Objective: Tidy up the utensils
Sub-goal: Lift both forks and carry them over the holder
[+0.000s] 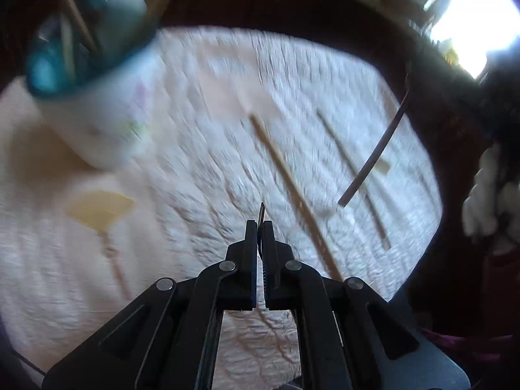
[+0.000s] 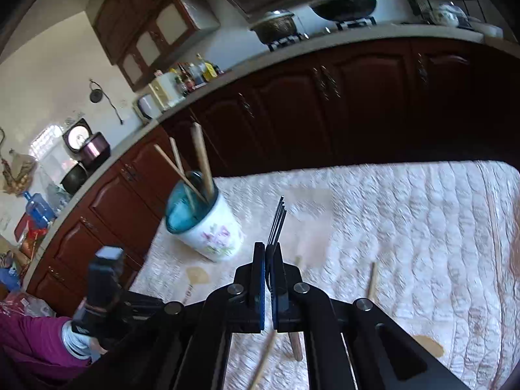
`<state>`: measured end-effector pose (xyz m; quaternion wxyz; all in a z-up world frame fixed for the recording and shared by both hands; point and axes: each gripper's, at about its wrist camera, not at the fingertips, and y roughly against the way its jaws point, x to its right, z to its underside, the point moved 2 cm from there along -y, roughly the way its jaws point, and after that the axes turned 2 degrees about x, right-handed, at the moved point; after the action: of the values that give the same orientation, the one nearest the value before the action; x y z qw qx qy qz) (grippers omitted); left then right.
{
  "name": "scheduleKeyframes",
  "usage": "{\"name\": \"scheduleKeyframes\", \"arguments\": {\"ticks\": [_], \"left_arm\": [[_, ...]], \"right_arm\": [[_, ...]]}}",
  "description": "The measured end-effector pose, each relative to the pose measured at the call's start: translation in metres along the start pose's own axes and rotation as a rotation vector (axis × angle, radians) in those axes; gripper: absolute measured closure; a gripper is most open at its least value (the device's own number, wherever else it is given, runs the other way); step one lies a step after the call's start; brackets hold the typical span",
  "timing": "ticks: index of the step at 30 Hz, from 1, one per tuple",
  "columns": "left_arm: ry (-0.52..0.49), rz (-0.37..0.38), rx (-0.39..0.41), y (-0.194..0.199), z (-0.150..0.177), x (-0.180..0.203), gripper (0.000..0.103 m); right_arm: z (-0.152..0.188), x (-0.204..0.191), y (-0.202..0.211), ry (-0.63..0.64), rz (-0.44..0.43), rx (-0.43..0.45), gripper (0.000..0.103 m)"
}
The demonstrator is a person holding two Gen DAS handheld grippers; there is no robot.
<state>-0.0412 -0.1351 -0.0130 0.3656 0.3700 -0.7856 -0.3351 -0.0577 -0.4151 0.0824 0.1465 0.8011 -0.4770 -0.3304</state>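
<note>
Tool state, left tool [image 1: 259,227]: jaws closed, with a thin dark strip standing up between the tips; what the strip belongs to cannot be told. Right tool [image 2: 268,250]: jaws closed on a dark metal fork [image 2: 278,221], tines pointing up toward 12 o'clock.

Left wrist view, near to far: a pale wooden spatula [image 1: 100,209] lies at 9 o'clock of the tool on the white quilted cloth [image 1: 201,149] covering the desk. Two wooden chopsticks [image 1: 292,191] lie at 1 o'clock, well apart from each other. A dark curved handle [image 1: 373,159] shows above the cloth at 2 o'clock. A white floral holder with a blue rim [image 1: 94,97] stands at 10 o'clock, blurred, with wooden sticks in it.

Right wrist view: the holder stands at 11 o'clock of the fork. The left tool body and a magenta sleeve [image 2: 32,344] sit at 8 o'clock. Dark cabinets [image 2: 325,104] run behind.
</note>
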Motion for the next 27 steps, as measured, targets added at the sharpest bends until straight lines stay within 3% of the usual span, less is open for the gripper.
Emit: {"name": "scheduleKeyframes", "arguments": {"ticks": [8,14,20,24,27], "left_arm": [[0.023,-0.043,0.229,0.103,-0.049,-0.027,0.102],[0.041,-0.168,0.375,0.155,-0.097,-0.06,0.102],[0.028,-0.291,0.436,0.164,-0.129,-0.089,0.102],[-0.001,-0.376,0.447,0.149,-0.139,-0.1,0.102],[0.01,-0.388,0.432,0.127,-0.141,-0.111,0.102]], "right_arm": [[-0.049,-0.047,-0.003,0.041,-0.102,0.074,0.101],[-0.093,-0.097,-0.018,0.084,-0.181,0.136,0.101],[-0.13,-0.142,-0.054,0.139,-0.188,0.17,0.101],[-0.143,-0.159,-0.086,0.182,-0.161,0.175,0.101],[-0.145,-0.163,-0.111,0.194,-0.141,0.166,0.101]]}}
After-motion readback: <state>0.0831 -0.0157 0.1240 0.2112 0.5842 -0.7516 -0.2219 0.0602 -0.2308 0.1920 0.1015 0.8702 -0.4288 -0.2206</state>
